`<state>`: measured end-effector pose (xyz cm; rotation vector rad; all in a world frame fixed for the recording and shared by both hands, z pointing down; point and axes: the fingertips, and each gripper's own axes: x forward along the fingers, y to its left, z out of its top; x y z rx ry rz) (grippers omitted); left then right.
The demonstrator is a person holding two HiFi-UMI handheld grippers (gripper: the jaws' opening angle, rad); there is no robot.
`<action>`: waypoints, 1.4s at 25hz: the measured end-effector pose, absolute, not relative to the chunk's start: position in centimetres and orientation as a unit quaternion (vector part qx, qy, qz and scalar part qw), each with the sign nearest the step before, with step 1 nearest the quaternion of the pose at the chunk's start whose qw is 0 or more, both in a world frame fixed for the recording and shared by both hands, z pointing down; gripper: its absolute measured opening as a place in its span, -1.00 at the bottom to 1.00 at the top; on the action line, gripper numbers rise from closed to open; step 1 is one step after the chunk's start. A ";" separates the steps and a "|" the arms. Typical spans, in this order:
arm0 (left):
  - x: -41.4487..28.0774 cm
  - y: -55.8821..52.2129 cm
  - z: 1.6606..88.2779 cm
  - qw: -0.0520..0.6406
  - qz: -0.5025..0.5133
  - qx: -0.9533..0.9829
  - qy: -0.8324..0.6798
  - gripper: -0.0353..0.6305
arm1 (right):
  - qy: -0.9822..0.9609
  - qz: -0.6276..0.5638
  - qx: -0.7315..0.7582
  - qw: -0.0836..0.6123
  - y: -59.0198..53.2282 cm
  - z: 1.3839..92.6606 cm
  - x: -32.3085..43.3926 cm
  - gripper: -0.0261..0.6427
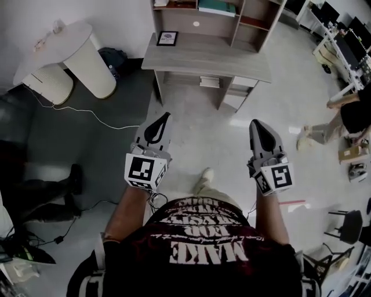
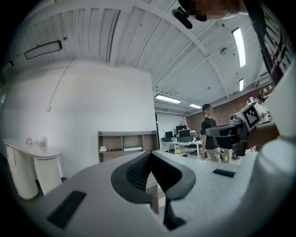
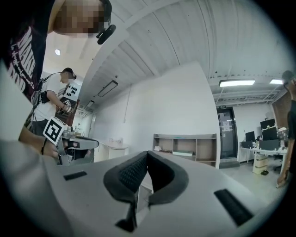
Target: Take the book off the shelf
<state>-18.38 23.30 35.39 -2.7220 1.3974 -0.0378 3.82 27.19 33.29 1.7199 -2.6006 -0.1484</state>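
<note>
My left gripper (image 1: 162, 120) and right gripper (image 1: 257, 124) are both pressed together, empty. The flat pale book (image 1: 217, 7) lies on the grey-brown wooden shelf (image 1: 239, 22) well ahead of them. I should step closer before spreading my jaws.

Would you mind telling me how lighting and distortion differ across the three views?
Head view: even light, shelf sharp. Left gripper view: strong fisheye, black corners, ceiling light glaring. Right gripper view: same fisheye, bowed ceiling.
</note>
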 end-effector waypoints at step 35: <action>-7.5 6.0 32.7 0.063 -0.018 -0.843 0.534 -0.88 | -0.852 -0.022 0.523 -0.012 9.6 34.1 17.3 -0.91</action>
